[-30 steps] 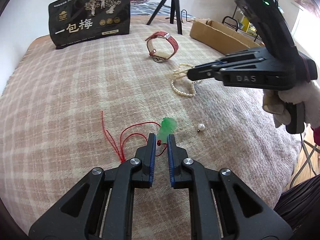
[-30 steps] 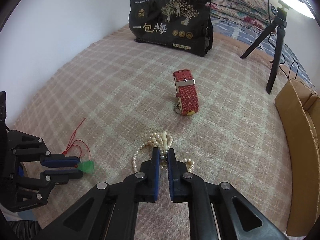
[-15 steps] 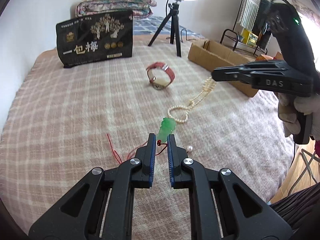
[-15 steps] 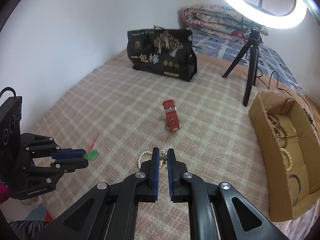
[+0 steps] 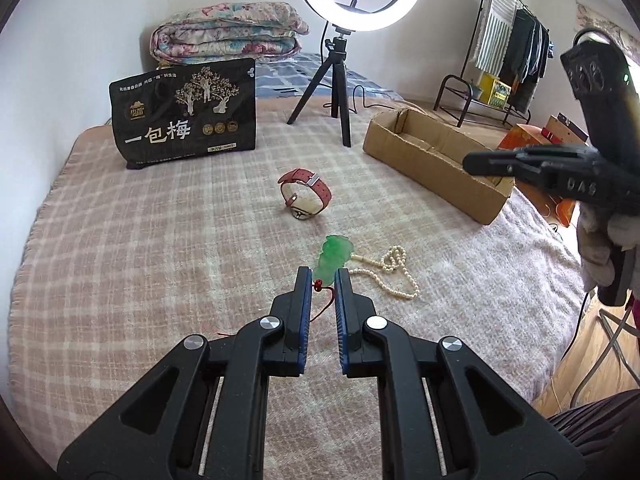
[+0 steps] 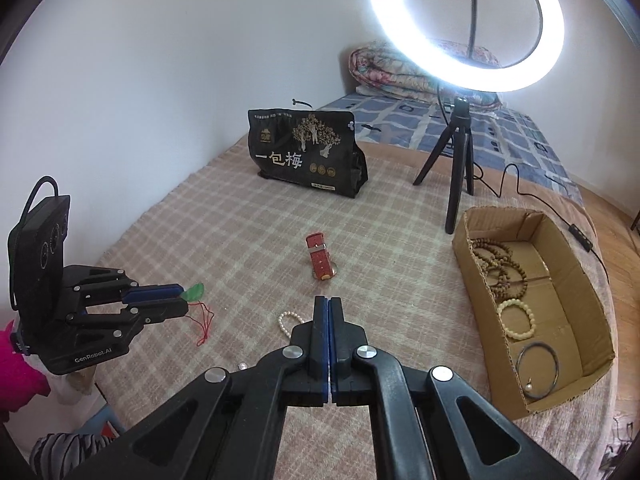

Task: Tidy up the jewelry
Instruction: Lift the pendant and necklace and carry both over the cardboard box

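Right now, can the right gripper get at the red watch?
Probably yes. The red watch stands alone on the blanket, straight ahead of the right gripper, with nothing between them. Its jaws are shut, though, so they would have to open first.

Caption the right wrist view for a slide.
Right gripper shut and empty above the pearl necklace; left gripper holds the green pendant.

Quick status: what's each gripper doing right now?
Left gripper: shut on the green jade pendant, lifted off the blanket.
Right gripper: shut, holding nothing visible.
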Action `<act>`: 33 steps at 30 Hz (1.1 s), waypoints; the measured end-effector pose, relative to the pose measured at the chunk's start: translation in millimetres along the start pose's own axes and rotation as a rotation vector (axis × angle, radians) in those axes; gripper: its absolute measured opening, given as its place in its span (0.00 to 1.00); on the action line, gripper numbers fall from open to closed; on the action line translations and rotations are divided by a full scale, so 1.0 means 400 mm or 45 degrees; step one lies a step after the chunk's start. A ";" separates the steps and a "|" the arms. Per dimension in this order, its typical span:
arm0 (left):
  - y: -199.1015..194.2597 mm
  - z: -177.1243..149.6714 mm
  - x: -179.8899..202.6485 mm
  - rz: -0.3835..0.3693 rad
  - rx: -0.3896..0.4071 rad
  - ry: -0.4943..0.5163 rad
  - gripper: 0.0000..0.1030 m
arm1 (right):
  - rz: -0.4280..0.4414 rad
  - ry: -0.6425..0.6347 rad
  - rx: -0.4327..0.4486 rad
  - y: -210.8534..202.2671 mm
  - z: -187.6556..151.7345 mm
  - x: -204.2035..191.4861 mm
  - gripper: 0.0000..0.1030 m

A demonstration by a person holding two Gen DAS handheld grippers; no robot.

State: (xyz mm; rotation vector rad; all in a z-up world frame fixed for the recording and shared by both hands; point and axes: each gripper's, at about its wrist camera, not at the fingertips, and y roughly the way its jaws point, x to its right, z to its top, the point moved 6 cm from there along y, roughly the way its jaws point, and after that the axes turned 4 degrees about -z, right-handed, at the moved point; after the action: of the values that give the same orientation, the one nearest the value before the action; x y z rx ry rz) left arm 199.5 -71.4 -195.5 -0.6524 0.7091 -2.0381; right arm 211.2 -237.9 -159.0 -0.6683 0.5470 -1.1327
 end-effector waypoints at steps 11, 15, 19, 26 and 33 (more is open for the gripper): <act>-0.005 -0.011 -0.016 0.015 -0.011 -0.016 0.09 | 0.081 0.086 -0.225 0.192 -0.141 -0.004 0.69; -0.003 -0.013 -0.024 0.015 -0.013 -0.021 0.09 | 0.071 0.059 -0.289 0.248 -0.164 -0.015 0.72; 0.000 -0.014 -0.028 0.016 -0.016 -0.021 0.09 | 0.076 0.036 -0.309 0.286 -0.170 -0.037 0.73; 0.004 -0.016 -0.032 0.018 -0.019 -0.026 0.09 | 0.004 -0.051 -0.320 0.314 -0.155 -0.056 0.21; 0.001 -0.007 -0.030 0.020 -0.005 -0.029 0.09 | -0.040 -0.075 -0.282 0.275 -0.138 -0.055 0.05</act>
State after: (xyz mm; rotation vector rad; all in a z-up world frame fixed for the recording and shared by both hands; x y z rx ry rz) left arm 203.7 -60.6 -199.9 -0.6698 0.7032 -2.0124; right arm 234.9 -198.4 -275.0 -0.9018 0.6189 -1.0869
